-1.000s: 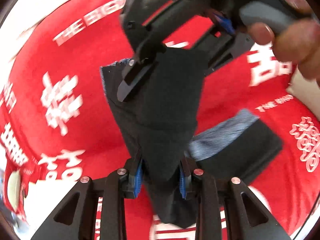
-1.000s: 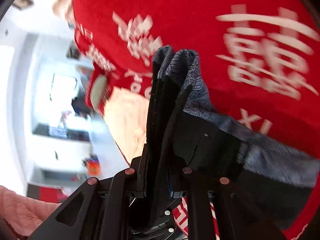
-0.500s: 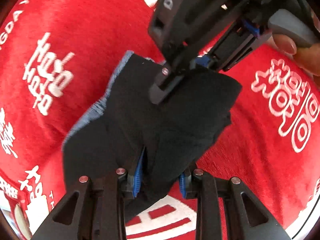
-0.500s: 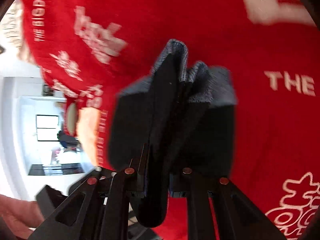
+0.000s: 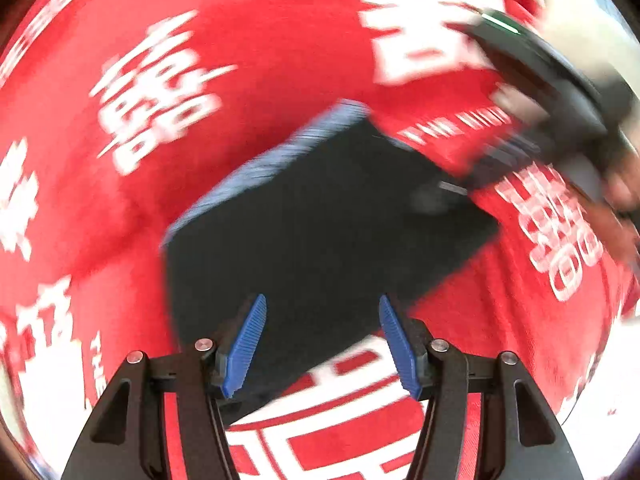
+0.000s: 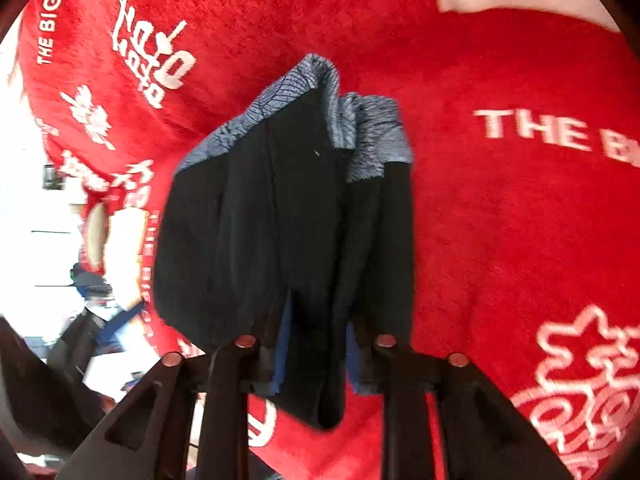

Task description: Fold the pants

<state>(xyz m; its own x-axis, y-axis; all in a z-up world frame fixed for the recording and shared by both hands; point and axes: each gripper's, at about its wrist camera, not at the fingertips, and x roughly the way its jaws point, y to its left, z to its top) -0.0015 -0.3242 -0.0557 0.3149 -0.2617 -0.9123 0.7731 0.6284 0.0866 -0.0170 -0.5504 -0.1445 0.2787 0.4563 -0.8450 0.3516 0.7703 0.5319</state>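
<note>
Blue ribbed pads point(image 5: 245, 344) line the left claw point(image 5: 322, 340), whose jaws have just been opening and now stand apart, released, with nothing pressed between them. Just beyond them the pants point(image 5: 320, 232), black with a grey-blue waistband, lie folded into a flat packet on a red cloth point(image 5: 260, 40) printed with white lettering; whether a bench or a bed lies under the cloth cannot be told. Farther off, at the packet's far right corner, the right claw point(image 5: 452, 188) reaches in, blurred, with a person's hand point(image 5: 616, 200) behind it. In the right wrist view, the right claw point(image 6: 316, 364) has a bunched fold of the pants point(image 6: 288, 216) between its jaws, which have just been opening; whether the pads still press on the fabric cannot be told. Beyond the fold the waistband stands up in ruffles against the red cloth point(image 6: 500, 220).
</note>
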